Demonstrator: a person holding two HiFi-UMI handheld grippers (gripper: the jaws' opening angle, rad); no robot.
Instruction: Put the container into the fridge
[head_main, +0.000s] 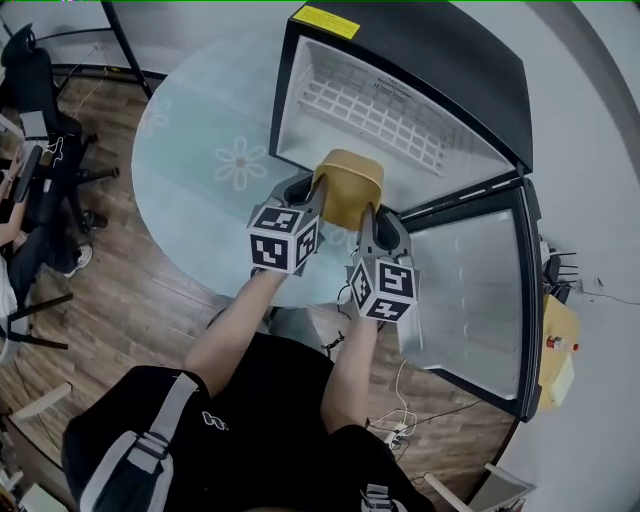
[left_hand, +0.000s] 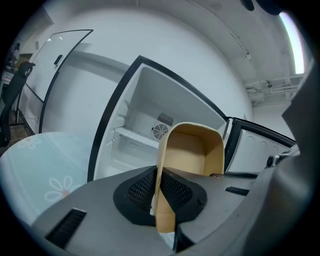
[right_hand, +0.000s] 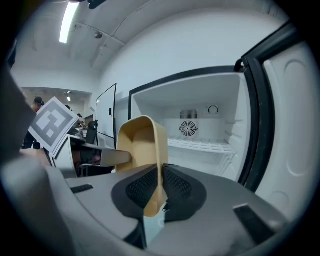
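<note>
The left gripper (head_main: 305, 190) (left_hand: 159, 192) was shut tight on the left wall of the container (head_main: 348, 185). The right gripper (head_main: 372, 215) (right_hand: 161, 192) was shut tight on its right wall. The container was just in front of the open fridge (head_main: 440, 50) and was empty. Only the gripper views showed the fan (right_hand: 188, 129) at the back of the fridge. Only the head view showed the person's arms (head_main: 235, 330).
</note>
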